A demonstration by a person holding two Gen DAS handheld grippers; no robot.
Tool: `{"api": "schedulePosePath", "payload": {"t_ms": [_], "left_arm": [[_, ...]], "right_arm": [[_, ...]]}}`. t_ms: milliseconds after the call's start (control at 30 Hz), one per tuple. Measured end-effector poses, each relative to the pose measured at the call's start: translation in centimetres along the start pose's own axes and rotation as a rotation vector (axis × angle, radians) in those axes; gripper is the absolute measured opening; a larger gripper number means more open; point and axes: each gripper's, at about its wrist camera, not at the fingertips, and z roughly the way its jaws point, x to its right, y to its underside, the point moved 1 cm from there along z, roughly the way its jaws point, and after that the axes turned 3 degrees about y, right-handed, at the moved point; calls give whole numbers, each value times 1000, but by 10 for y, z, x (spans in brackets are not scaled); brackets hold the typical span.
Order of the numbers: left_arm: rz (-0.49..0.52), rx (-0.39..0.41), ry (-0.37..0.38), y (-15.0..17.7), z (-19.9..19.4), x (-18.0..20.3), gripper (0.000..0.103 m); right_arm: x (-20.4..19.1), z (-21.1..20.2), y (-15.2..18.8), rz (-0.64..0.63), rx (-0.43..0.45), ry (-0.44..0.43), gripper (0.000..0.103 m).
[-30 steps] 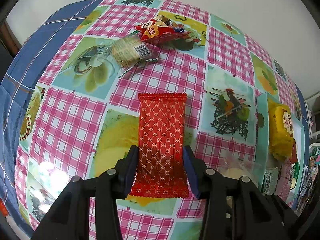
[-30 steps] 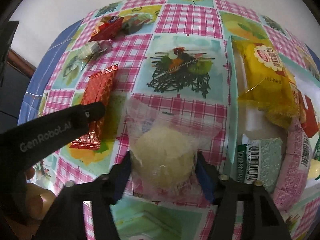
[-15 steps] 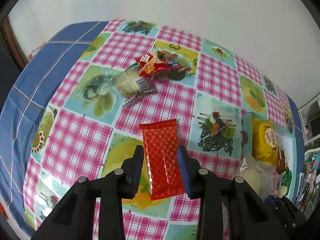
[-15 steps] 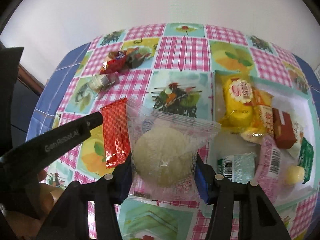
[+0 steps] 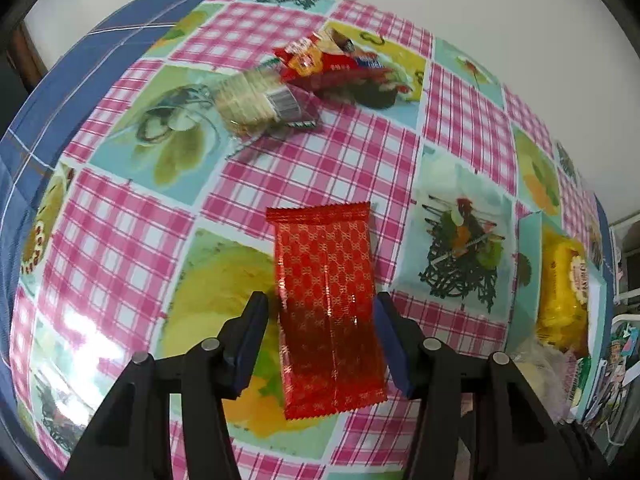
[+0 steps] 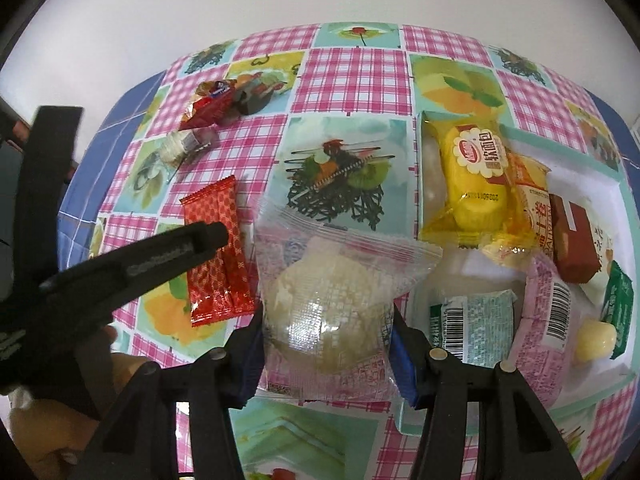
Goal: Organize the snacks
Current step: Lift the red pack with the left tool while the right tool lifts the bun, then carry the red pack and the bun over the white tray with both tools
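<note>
Red wafer pack (image 5: 328,304) lies between the wide left tool (image 5: 318,332). Right tool (image 6: 328,344) grips a clear pastry bag (image 6: 332,308); it should clear the tray (image 6: 520,420) rim first.

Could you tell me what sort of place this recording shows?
Probably a home, at a dining or kitchen table: a patterned plaid tablecloth with fruit panels, set against a plain white wall, and a box filling with wrapped snacks like the yellow bread pack.

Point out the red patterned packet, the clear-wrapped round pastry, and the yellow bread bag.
red patterned packet (image 5: 326,292), left wrist view, wrapper middle
clear-wrapped round pastry (image 6: 328,308), right wrist view, pastry centre
yellow bread bag (image 6: 476,176), right wrist view, front face
</note>
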Motion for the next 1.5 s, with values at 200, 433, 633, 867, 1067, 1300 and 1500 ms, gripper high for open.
{"api": "schedulePosePath", "payload": {"t_ms": [200, 433, 633, 867, 1067, 1300, 1500], "left_arm": [[117, 9, -96, 2, 10, 23, 59], [93, 31, -165, -4, 14, 14, 57], [98, 28, -158, -7, 12, 10, 46], [77, 20, -119, -5, 8, 7, 46], [59, 17, -69, -5, 1, 2, 45], [50, 82, -35, -6, -35, 8, 45], [50, 135, -7, -10, -55, 15, 45]], "right_arm": [[0, 1, 0, 0, -3, 1, 57], [2, 1, 0, 7, -4, 0, 56], [0, 3, 0, 0, -5, 4, 56], [0, -2, -2, 0, 9, -4, 56], [0, -9, -3, 6, 27, -12, 56], [6, -30, -8, 28, 83, -30, 56], [10, -41, -11, 40, 112, -37, 57]]}}
